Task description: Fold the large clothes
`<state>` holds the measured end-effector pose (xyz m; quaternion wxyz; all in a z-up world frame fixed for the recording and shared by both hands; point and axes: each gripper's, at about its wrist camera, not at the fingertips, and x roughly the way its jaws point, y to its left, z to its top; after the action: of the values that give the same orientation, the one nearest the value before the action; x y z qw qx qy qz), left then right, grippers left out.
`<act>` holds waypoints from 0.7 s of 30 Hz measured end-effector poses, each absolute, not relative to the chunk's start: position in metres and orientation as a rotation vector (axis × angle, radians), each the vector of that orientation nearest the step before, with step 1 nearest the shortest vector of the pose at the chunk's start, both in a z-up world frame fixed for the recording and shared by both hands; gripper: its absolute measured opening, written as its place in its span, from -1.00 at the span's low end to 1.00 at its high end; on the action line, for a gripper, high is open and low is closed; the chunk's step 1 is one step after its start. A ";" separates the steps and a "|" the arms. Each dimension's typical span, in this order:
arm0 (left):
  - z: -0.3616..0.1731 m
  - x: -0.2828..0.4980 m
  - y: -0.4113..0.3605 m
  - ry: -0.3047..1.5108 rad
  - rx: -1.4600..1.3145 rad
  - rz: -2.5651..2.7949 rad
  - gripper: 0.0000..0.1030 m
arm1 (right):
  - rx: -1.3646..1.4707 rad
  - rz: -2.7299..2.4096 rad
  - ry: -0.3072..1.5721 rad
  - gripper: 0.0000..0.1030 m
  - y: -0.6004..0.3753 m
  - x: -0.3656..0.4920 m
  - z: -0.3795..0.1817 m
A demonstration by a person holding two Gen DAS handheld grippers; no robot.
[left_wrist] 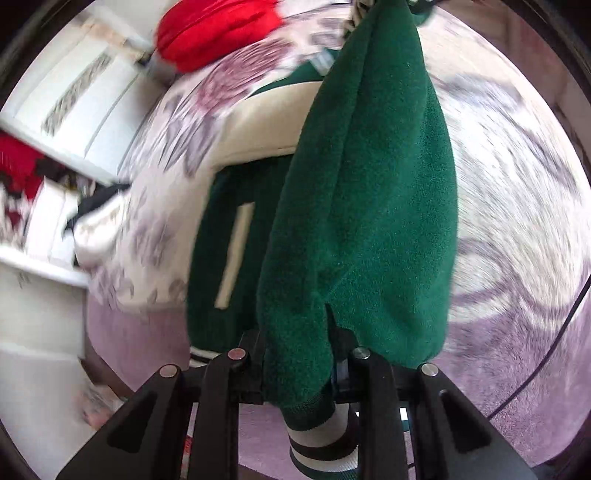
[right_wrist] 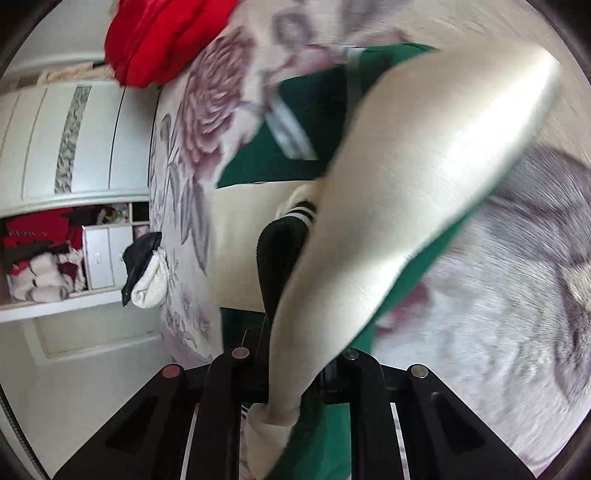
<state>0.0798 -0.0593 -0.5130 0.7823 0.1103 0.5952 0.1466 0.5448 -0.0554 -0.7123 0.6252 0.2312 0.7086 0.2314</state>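
Observation:
A green varsity jacket (left_wrist: 369,206) with cream sleeves lies on a floral bedspread (left_wrist: 517,206). My left gripper (left_wrist: 299,373) is shut on the jacket's green body near its striped ribbed hem (left_wrist: 321,439), and a green fold hangs up from it. My right gripper (right_wrist: 291,380) is shut on a cream sleeve (right_wrist: 406,206) of the same jacket (right_wrist: 280,158), lifted above the bed. The sleeve's striped cuff (right_wrist: 299,210) shows behind it. Both grippers' fingertips are hidden in cloth.
A red garment (left_wrist: 218,29) lies at the far end of the bed, also in the right wrist view (right_wrist: 162,37). A white wardrobe (right_wrist: 74,147) with open shelves of clothes stands at left. A black and white sock bundle (right_wrist: 147,273) lies at the bed's edge.

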 end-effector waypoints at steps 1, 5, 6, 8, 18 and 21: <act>-0.510 0.079 -0.033 1.290 0.177 0.335 -0.64 | 0.504 0.526 1.632 -0.67 -0.035 0.546 -0.704; -0.527 0.073 0.044 1.325 0.019 0.380 -0.62 | 0.355 0.479 1.679 -0.67 0.088 0.560 -0.713; -0.535 0.072 0.061 1.333 -0.009 0.392 -0.61 | 0.328 0.469 1.688 -0.67 0.103 0.561 -0.721; -0.556 0.070 0.094 1.346 -0.077 0.409 -0.61 | 0.235 0.456 1.714 -0.68 0.147 0.563 -0.748; -0.636 0.027 0.228 1.419 -0.700 0.235 0.02 | 0.281 0.503 1.854 0.30 0.226 0.548 -0.805; -0.631 0.000 0.248 1.416 -0.750 0.231 0.30 | 0.332 0.562 1.859 0.31 0.208 0.533 -0.787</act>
<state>0.0003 0.2475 -0.6309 0.6898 -0.3355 0.6332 0.1035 0.5331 0.2075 -0.7865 0.5529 0.1405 0.7862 0.2376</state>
